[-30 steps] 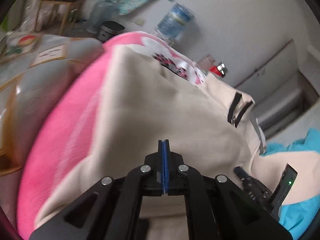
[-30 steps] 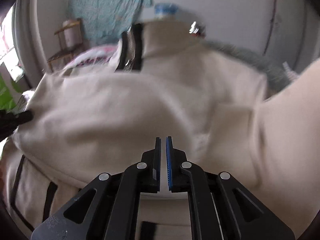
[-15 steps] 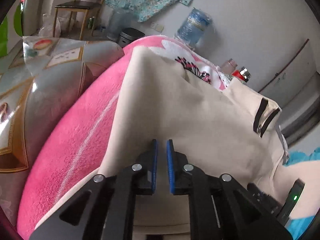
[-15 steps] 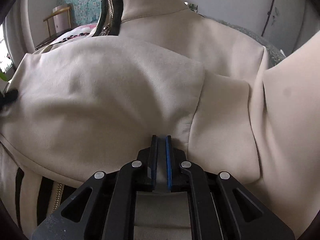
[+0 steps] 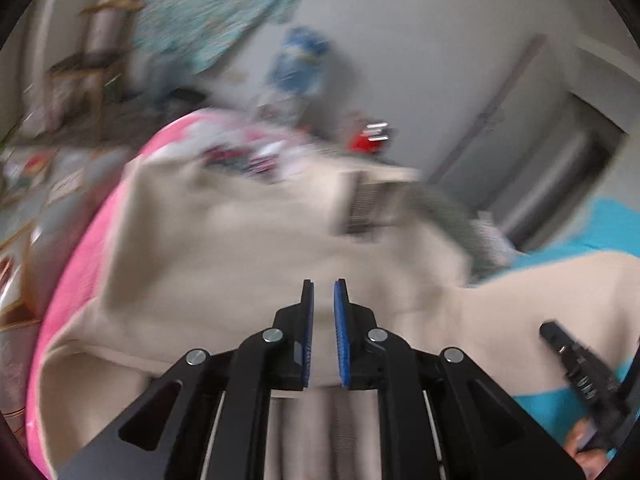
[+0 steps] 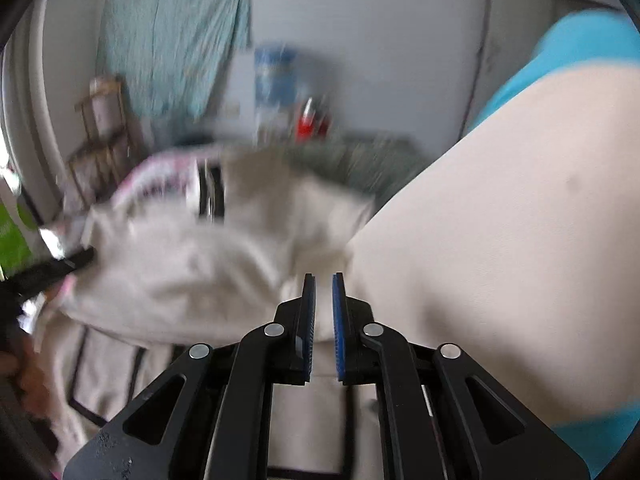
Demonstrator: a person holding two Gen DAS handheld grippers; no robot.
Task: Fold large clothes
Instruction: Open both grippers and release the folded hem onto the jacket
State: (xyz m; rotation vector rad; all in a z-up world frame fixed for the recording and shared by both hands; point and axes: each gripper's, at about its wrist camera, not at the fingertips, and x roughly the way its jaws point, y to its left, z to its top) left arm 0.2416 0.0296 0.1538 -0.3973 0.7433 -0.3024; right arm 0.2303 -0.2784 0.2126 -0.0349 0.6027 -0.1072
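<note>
A large beige jacket (image 5: 248, 248) with black zipper trim lies folded over on a pink blanket (image 5: 76, 248); both views are motion-blurred. My left gripper (image 5: 323, 292) hovers over its near edge with the jaws a little apart and nothing between them. In the right wrist view the jacket (image 6: 192, 264) spreads left, its black collar trim (image 6: 208, 192) at the far side, and a beige sleeve (image 6: 500, 264) fills the right. My right gripper (image 6: 323, 286) is slightly open and empty above the fold. The other gripper (image 6: 44, 272) shows at the jacket's left edge.
A blue cloth (image 5: 616, 224) lies to the right under the sleeve. A red-capped item (image 5: 370, 140) and a blue water bottle (image 5: 300, 64) stand behind the bed. A wooden chair (image 5: 86, 68) and a hanging teal cloth (image 6: 172, 48) are at the far wall.
Both grippers have opened a little, let go of the jacket and pulled back from it. The jacket's folded part now lies lower and flatter on the bed.
</note>
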